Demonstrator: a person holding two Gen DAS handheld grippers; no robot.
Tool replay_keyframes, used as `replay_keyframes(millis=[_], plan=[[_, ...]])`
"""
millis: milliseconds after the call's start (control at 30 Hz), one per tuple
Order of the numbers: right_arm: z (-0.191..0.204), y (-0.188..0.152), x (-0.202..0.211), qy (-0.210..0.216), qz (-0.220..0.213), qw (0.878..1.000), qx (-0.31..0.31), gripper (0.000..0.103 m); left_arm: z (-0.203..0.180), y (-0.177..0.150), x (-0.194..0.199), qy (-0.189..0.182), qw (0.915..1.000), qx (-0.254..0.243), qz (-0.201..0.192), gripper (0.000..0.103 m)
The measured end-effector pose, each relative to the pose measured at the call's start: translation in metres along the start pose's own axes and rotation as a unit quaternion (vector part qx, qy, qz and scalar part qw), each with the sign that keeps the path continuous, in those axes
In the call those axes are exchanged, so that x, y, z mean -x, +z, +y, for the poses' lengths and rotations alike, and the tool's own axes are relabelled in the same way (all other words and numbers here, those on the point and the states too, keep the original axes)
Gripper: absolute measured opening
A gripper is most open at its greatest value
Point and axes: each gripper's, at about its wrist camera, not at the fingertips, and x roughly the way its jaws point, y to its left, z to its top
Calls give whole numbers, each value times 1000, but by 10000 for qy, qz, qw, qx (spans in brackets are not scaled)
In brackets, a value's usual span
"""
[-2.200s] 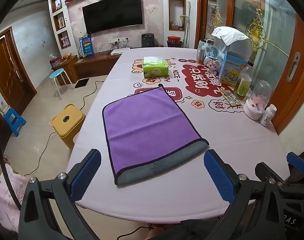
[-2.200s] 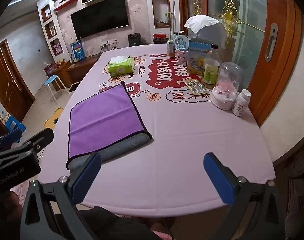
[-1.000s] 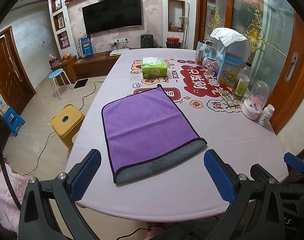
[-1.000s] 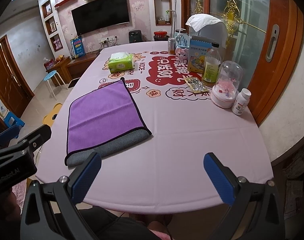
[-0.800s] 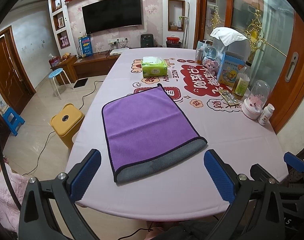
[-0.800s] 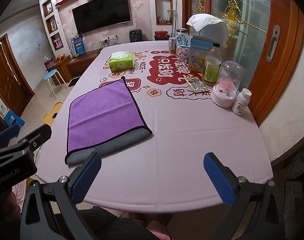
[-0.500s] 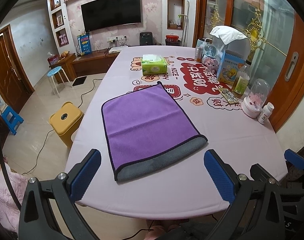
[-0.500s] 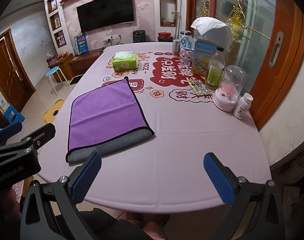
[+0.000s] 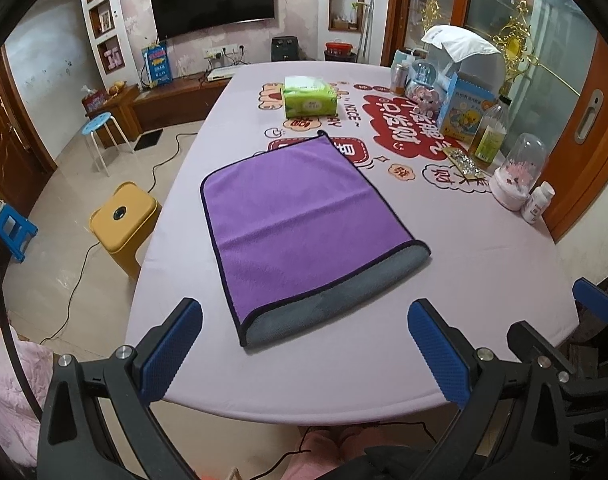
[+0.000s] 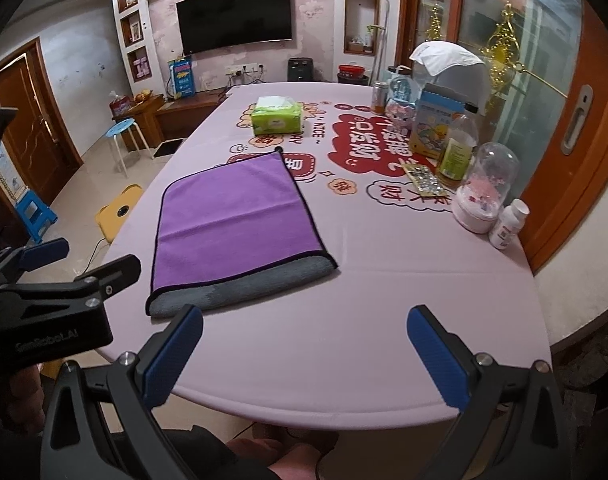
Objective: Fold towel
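A purple towel (image 9: 300, 216) lies folded flat on the pink table, its grey underside showing as a band along the near edge (image 9: 335, 304). It also shows in the right wrist view (image 10: 236, 220). My left gripper (image 9: 304, 352) is open and empty, held back over the table's near edge, short of the towel. My right gripper (image 10: 304, 356) is open and empty, near the front edge, to the right of the towel. The left gripper's body shows in the right wrist view (image 10: 44, 308).
A green tissue pack (image 9: 309, 96) sits beyond the towel. Bottles, a glass dome (image 9: 517, 172), a blue box (image 9: 463, 110) and a white pill bottle (image 9: 537, 202) crowd the right side. A yellow stool (image 9: 122, 220) stands left of the table (image 9: 483, 280).
Both grippers have drawn back and risen slightly from the table, staying open. The towel has not moved.
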Motion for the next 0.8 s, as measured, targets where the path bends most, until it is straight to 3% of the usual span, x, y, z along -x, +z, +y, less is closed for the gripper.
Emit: replay_keyframes(millis=[233,500,800], plan=[[14,4,-7,87,-81,9997,223,102,22,1,-21,-106,9998,61,168,102],[3,9,-26,354,-94,9985,415,102,34,-7,-43,0,9997,106,209,102],[-16,22,-67,643,-333,9898,1223,102,36,-7,-74,243,9989,354,195,102]])
